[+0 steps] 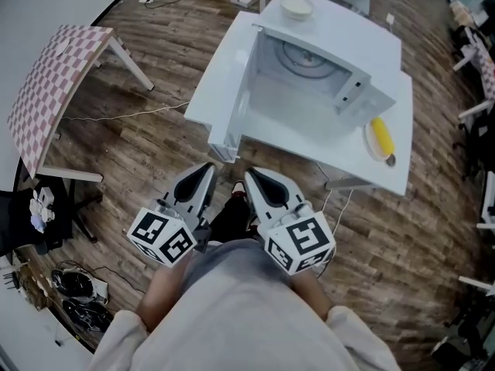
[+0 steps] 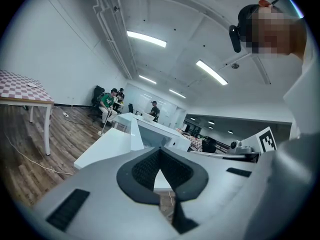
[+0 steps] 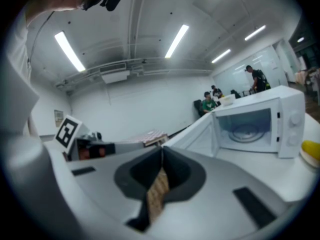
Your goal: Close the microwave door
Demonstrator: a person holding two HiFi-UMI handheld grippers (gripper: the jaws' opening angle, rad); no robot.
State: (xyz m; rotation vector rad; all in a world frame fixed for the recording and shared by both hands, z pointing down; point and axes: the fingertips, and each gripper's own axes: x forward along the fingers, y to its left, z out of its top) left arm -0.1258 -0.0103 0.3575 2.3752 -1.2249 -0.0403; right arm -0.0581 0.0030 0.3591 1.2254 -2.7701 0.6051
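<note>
The white microwave (image 1: 325, 76) stands on a white table (image 1: 309, 141) with its door (image 1: 234, 122) swung wide open to the left, showing the glass turntable inside. My left gripper (image 1: 204, 175) and right gripper (image 1: 255, 179) are held close to my body, short of the table's near edge, both shut with nothing in them. In the left gripper view the jaws (image 2: 160, 152) meet, and the microwave (image 2: 160, 131) lies ahead. From the right gripper (image 3: 161, 153) I see the open cavity (image 3: 250, 126) and the door (image 3: 197, 134).
A bowl (image 1: 296, 8) sits on top of the microwave. A banana on a plate (image 1: 381, 137) lies on the table to its right. A checkered table (image 1: 54, 83) stands at the left, cables and clutter (image 1: 69, 288) lie on the wooden floor. People sit far back (image 2: 107, 104).
</note>
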